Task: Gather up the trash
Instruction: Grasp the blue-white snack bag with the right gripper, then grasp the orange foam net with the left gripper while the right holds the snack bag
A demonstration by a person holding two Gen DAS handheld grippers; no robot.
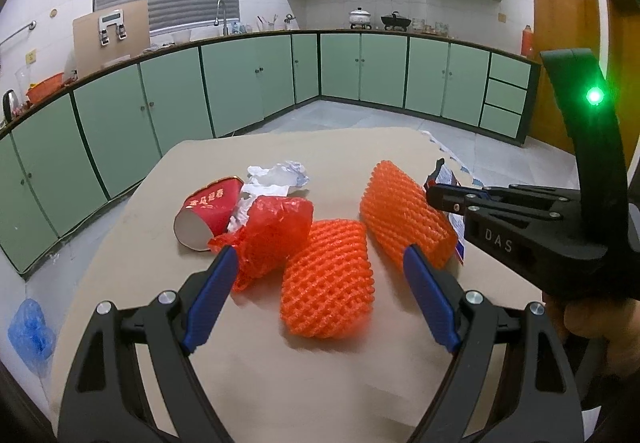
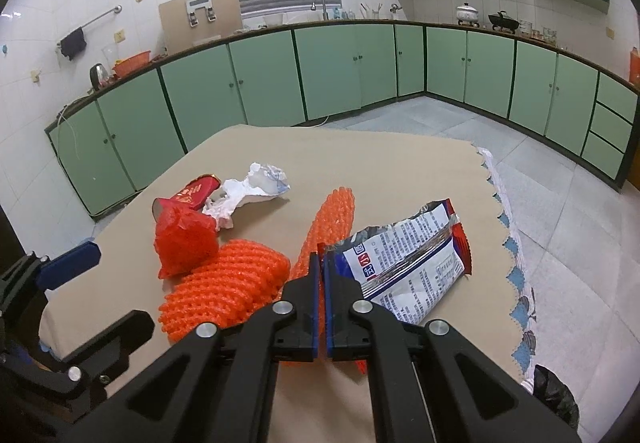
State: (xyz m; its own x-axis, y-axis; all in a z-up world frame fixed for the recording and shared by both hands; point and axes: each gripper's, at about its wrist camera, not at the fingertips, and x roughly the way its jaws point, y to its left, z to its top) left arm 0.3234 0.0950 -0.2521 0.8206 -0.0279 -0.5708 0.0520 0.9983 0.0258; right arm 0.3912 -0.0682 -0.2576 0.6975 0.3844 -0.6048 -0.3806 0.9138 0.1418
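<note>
Trash lies on a beige table (image 1: 352, 151): a red paper cup (image 1: 208, 213) on its side, crumpled white paper (image 1: 276, 177), a red plastic bag (image 1: 272, 231), two orange foam nets (image 1: 328, 279) (image 1: 404, 215) and a printed snack wrapper (image 2: 408, 263). My left gripper (image 1: 320, 291) is open, its blue fingers either side of the nearer net, above it. My right gripper (image 2: 321, 267) is shut, its tips over the far net (image 2: 332, 219) next to the wrapper's edge; nothing is clearly held. It also shows in the left wrist view (image 1: 436, 195).
Green kitchen cabinets (image 1: 240, 91) run along the walls behind the table. A tiled floor (image 2: 560, 223) lies to the right. A blue plastic bag (image 1: 30, 331) lies on the floor at left. A dark bag (image 2: 556, 391) sits at the table's right edge.
</note>
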